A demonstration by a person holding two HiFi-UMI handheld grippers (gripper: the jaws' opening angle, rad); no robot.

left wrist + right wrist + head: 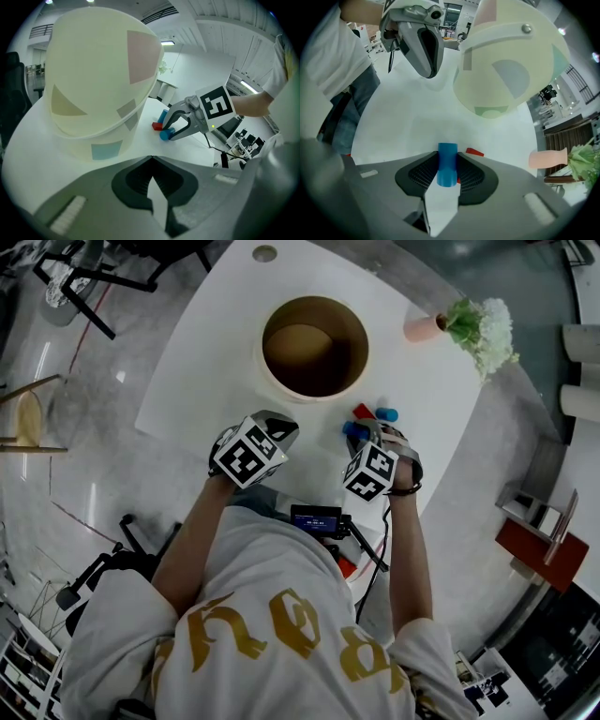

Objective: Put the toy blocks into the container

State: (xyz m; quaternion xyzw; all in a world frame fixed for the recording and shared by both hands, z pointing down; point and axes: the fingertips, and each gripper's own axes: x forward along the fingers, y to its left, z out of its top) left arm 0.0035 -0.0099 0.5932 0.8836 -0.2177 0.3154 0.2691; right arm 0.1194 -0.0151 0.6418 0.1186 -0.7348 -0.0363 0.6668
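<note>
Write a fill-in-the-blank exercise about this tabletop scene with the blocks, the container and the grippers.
1. The right gripper is shut on a ____ cylinder block.
2. The round container has ____ blocks inside it yet.
3. The flowers stand in a ____ vase.

Missing words: blue; no; pink.

"The container (272,385)?"

"Round, cream-walled and brown inside, standing upright and open at far centre."

"And the toy blocks?"

"Three, clustered just near and right of it. There is a red block (364,412), with a pale blue cylinder (386,414) touching its right side. A darker blue cylinder (354,429) lies on its side, nearest."
</note>
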